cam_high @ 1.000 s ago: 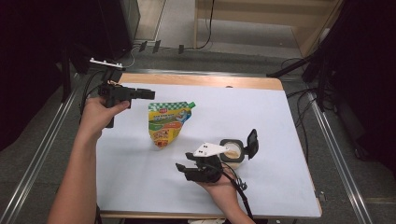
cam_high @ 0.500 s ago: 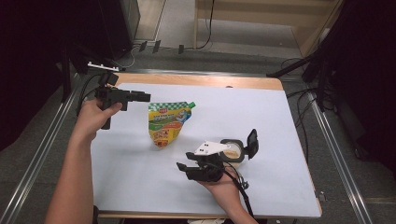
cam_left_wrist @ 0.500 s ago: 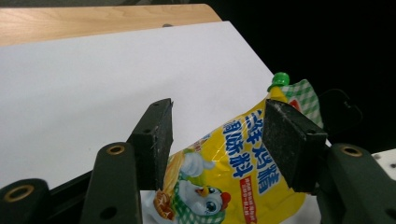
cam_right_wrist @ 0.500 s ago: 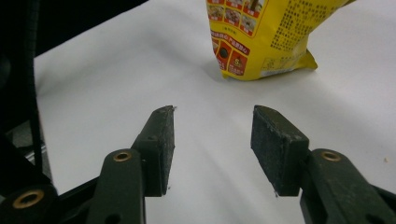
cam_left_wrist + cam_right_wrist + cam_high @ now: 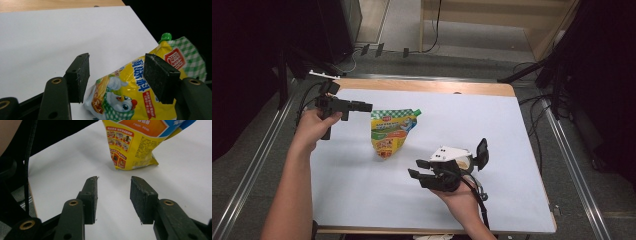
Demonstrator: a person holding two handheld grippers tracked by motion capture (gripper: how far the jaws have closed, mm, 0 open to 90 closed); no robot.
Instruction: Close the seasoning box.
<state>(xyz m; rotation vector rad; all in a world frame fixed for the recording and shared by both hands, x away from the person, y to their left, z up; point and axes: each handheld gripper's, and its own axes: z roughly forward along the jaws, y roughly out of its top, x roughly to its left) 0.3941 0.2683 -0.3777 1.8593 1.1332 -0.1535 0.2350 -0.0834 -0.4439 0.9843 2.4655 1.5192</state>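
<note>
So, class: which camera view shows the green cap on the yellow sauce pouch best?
The left gripper view: the green cap sits close and sharp atop the yellow sauce pouch. The high view shows it tiny; the right gripper view shows the pouch's lower part.

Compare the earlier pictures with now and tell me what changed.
The left claw has just opened wider and dipped slightly toward the yellow pouch, with nothing gripped. The right claw has just narrowed, with nothing between its jaws, short of the pouch. The pouch lies where it did on the white table.
</note>
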